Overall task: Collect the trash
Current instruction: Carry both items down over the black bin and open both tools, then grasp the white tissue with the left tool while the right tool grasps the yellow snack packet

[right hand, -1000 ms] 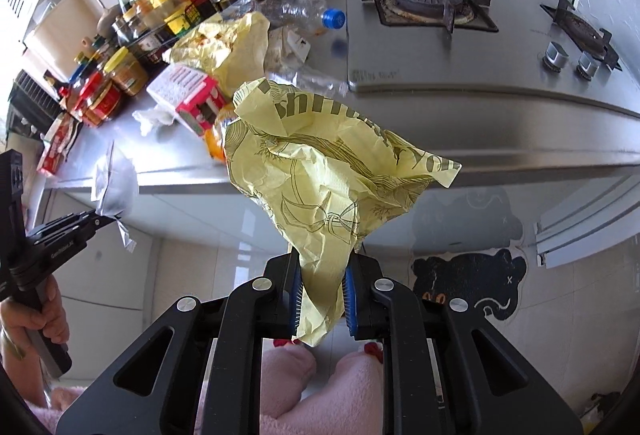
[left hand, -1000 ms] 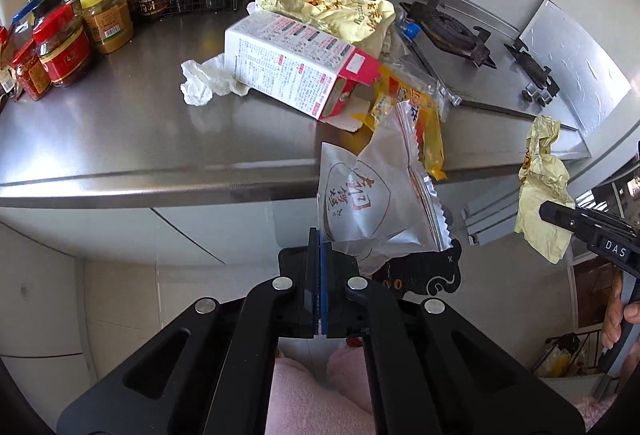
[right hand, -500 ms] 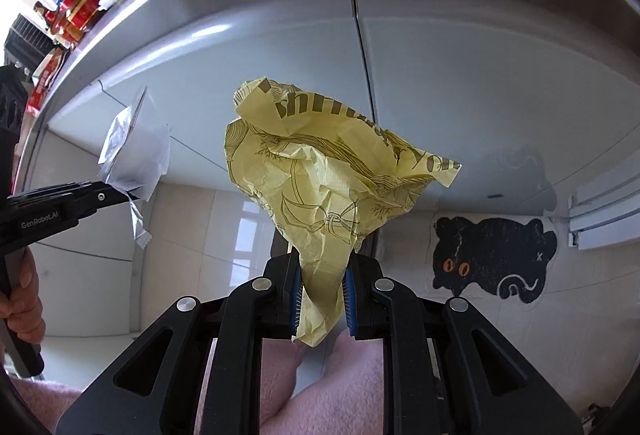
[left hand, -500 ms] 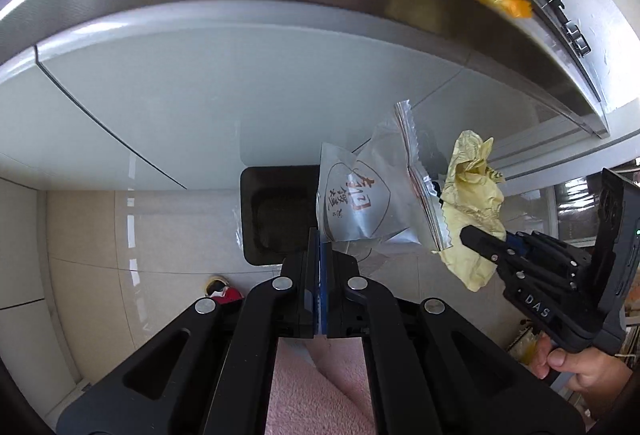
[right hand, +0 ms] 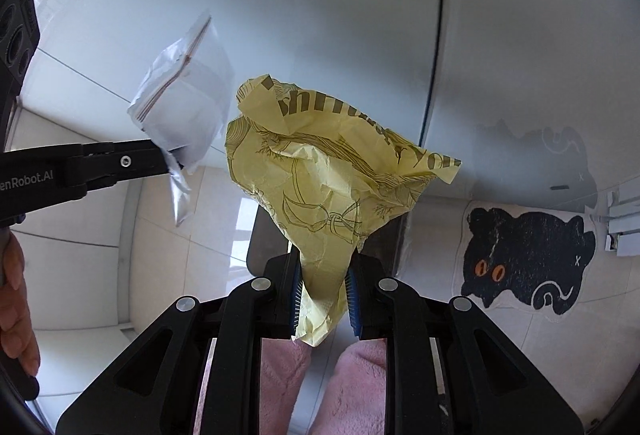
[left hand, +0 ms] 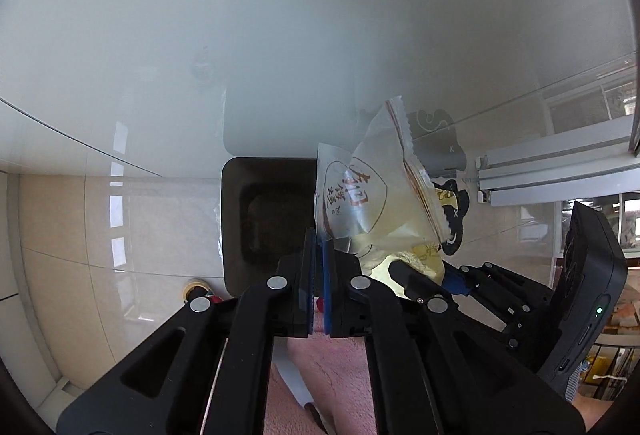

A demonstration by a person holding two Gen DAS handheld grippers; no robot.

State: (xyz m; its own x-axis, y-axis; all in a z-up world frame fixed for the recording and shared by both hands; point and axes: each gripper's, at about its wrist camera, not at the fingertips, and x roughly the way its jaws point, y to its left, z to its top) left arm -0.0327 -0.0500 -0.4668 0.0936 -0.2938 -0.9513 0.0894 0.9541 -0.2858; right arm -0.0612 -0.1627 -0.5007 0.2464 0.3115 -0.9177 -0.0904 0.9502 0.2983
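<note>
Left gripper (left hand: 318, 267): jaws opening, pads parted by thin gap, corner of clear snack wrapper (left hand: 360, 195) between them, wrapper over dark bin (left hand: 264, 211) on tiled floor (left hand: 100, 219). Right gripper (right hand: 323, 295): jaws opening, yet pads touching crumpled yellow paper wrapper (right hand: 320, 171), above same bin. Black cat-shaped mat (right hand: 528, 259) at far right.

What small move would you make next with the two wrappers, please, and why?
Probably finish letting go. The left tool, its jaws opening, has the clear wrapper between them right at the dark bin. The right tool, also opening, has the yellow wrapper between its jaws, with the bin behind it. Both should fall in.
</note>
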